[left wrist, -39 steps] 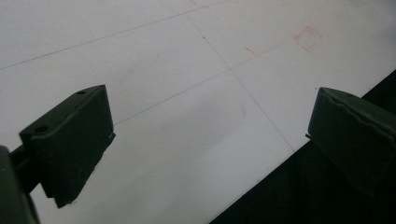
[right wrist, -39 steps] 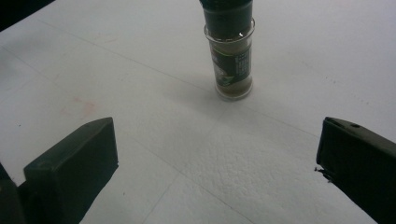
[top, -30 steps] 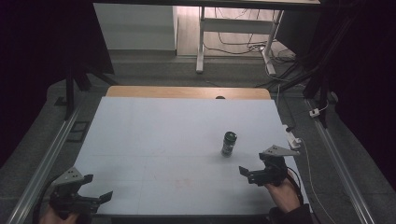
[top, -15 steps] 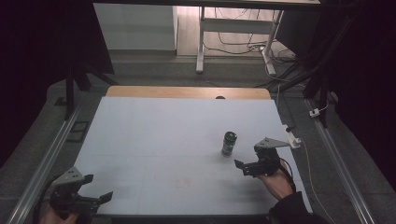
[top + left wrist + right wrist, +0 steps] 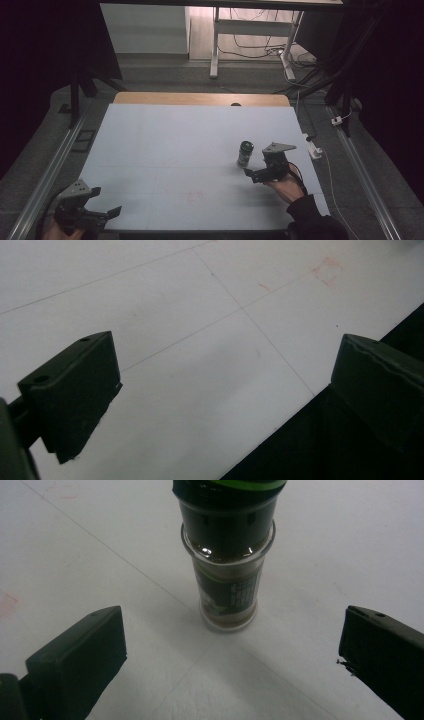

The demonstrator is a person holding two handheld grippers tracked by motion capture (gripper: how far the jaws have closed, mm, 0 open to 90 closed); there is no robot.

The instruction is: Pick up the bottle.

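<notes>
A small glass spice jar (image 5: 244,153) with a dark cap and a green band stands upright on the white table top (image 5: 175,150), right of centre. My right gripper (image 5: 256,168) hovers just right of and nearer than the jar, apart from it. In the right gripper view the jar (image 5: 227,570) is straight ahead of the right gripper (image 5: 235,650), beyond its wide-open jaws. My left gripper (image 5: 106,201) stays at the table's near left corner. It is open over bare table in the left gripper view (image 5: 225,385).
A wooden strip (image 5: 200,98) runs along the table's far edge. A white power strip (image 5: 314,148) with a cable lies off the right edge. Metal rails (image 5: 50,165) flank the table. The near table edge (image 5: 300,405) drops to darkness beside the left gripper.
My right gripper has moved forward and to the left, closing in on the spice jar. The left gripper and the jar have stayed put.
</notes>
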